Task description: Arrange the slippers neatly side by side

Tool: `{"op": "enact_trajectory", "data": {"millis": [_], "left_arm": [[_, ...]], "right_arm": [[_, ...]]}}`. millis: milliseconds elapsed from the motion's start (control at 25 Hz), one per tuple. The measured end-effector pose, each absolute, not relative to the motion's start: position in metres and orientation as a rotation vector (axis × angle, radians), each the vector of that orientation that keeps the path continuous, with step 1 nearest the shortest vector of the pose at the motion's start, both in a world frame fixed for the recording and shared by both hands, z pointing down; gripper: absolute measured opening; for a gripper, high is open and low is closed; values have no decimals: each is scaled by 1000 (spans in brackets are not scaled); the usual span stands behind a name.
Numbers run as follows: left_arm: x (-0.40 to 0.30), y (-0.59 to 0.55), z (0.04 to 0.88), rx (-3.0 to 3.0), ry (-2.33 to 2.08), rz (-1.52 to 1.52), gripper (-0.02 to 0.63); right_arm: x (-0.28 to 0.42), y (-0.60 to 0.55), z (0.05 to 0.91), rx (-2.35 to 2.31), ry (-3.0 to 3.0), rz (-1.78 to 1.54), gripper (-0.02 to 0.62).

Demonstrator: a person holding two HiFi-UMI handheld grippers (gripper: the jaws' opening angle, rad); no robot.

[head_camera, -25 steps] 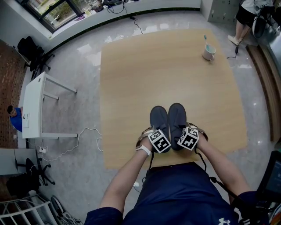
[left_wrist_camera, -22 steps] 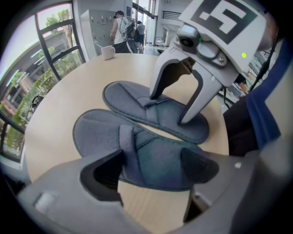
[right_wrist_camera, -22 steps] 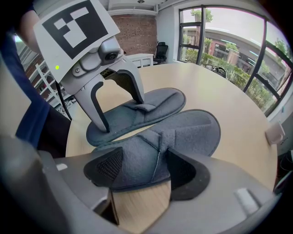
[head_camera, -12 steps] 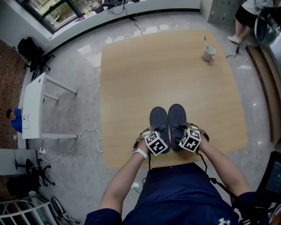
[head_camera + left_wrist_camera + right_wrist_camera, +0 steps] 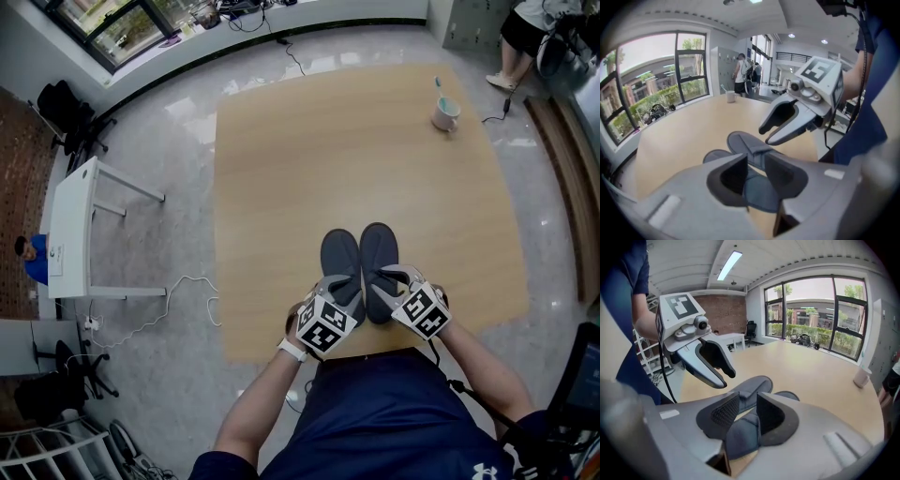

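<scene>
Hovering over the near edge of a pale wooden tabletop [image 5: 309, 159], two hand-held tools point forward and down at a pair of dark grey slippers. The left tool [image 5: 339, 289] and the right tool [image 5: 392, 277] have each just been closing. Their jaws stand at a narrow gap with nothing gripped (the grey seen through each gap is a slipper lying below, not one held). Just beyond and beneath the left tool's tips lies the left slipper [image 5: 339, 255]; just beyond the right tool's tips lies the right slipper [image 5: 379, 246]. Both rest flat, touching along their inner sides, toes pointing away from the tools.

The pair already looks arranged, so the step in hand is probably drawing clear. Doing it well means taking both tools up and back without brushing the heels, then checking that the heels and toes line up. The right slipper's toe seems to sit slightly farther from the tools, so a small nudge may be wanted.

Count: two tools, two slippers, one tabletop, and one pale mug [image 5: 446, 112] far beyond the right tool.
</scene>
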State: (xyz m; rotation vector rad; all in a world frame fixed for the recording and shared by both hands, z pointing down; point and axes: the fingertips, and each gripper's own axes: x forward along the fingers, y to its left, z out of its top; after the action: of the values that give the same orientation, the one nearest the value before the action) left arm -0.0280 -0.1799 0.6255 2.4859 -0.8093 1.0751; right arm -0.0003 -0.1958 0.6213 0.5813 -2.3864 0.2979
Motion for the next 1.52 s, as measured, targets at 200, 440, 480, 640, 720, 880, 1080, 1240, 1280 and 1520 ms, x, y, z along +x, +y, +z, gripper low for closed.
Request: {"op": "enact_trajectory", "data": {"millis": [200,440,480,640,720,880,1080,1240,1280,1520], "left_arm": [[-27,-175,587,2548,-910,931,37],[-28,-177,536,2600,-1064,739,5],[-28,-178,528,2620,-1094,723,5],[-27,-183,499,2674,-1175,624,5],[-27,-185,488,2694,-1201,593,5],[-29,-186,472,2727,-1236,563,5],[-27,-186,458,2738,-1247,506,5],[-25,-186,450,2746,-1252,487,5],[-25,-186,450,2747,-1250,487,5],[-26,-186,451,2732,-1254,491,5]], "right_arm": [[0,-195,580,682,-2510,361,77],[4,-198,532,762,-2627,401,15],[5,-199,523,777,-2649,396,12],[5,-204,479,843,-2777,324,11],[7,-206,460,889,-2828,294,11],[13,-207,435,970,-2872,220,11],[15,-207,411,997,-2895,198,11],[17,-207,406,1009,-2892,175,11],[18,-207,406,1010,-2890,172,11],[19,-207,408,1014,-2874,158,11]]}}
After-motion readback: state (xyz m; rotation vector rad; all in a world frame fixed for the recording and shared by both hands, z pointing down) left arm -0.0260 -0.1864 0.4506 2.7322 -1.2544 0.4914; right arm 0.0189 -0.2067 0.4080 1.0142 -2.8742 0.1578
